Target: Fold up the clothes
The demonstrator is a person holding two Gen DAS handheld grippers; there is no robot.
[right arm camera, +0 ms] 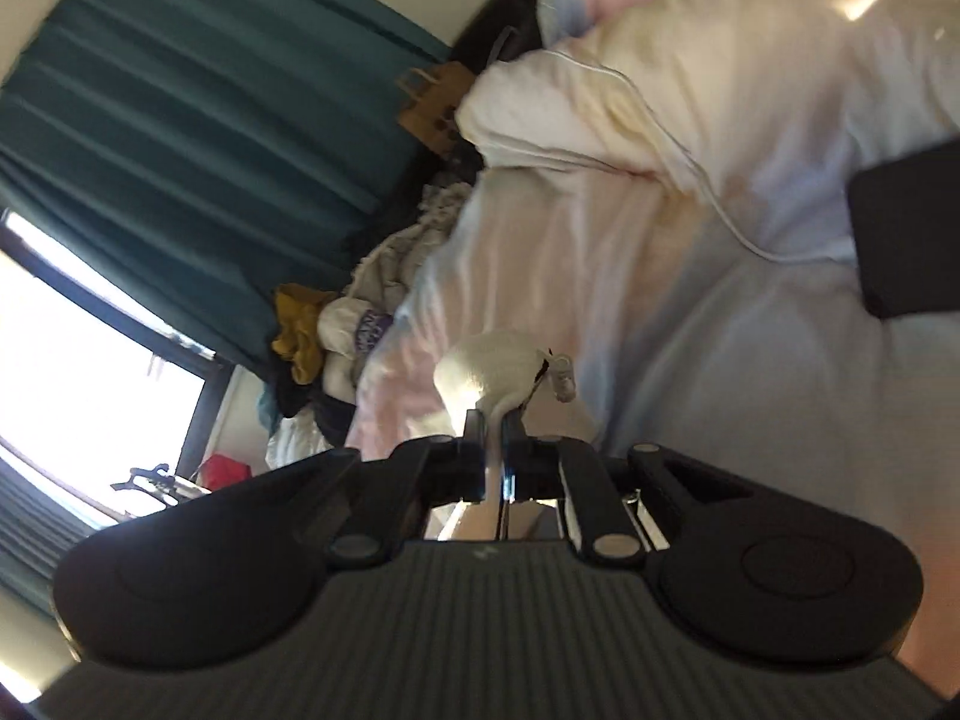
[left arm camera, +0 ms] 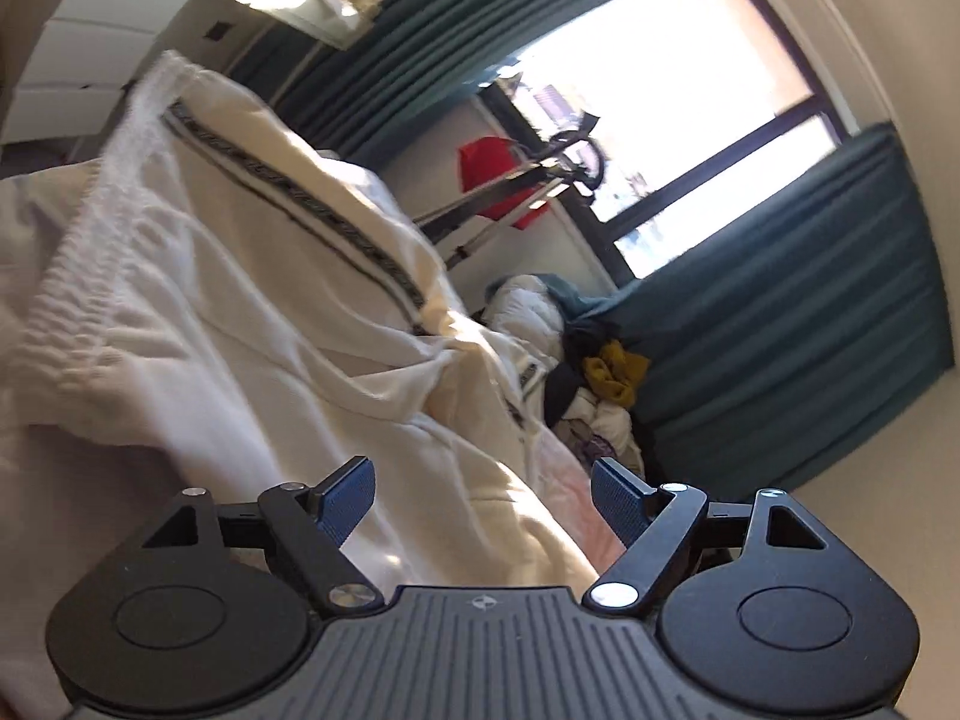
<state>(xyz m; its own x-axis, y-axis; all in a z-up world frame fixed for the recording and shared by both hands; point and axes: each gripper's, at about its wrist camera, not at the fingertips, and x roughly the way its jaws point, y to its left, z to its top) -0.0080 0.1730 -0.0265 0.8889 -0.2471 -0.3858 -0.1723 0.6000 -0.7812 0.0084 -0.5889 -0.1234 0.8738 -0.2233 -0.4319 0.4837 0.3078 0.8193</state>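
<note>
Currently, the bed sheet (right arm camera: 690,324) is the largest surface ahead of your right gripper; it carries everything else. Beyond and to the left of your left gripper lies the cream garment (left arm camera: 252,312), spread loosely, with a dark patterned stripe (left arm camera: 312,204) running away from the tongs and a gathered elastic band (left arm camera: 78,276) at its left edge. Past its far end, beside the teal curtain (left arm camera: 810,324), sits a pile of other clothes (left arm camera: 600,384).

Your left gripper (left arm camera: 483,507) stands wide, nothing between its blue pads (left arm camera: 345,501); cloth lies just beneath them.

Your right gripper (right arm camera: 492,438) is closed tight on a thin fold of cream cloth (right arm camera: 489,360), which bunches directly ahead of the tips. A small cord end (right arm camera: 561,381) hangs just right of that bunch.

Expect the garment to handle as soft, light and limp: it should sag and drag wherever unsupported. Take hold at a firm edge, such as the elastic band or a stitched seam along the stripe, not at loose mid-panel fabric. Keep both holds level to prevent twisting.
</note>
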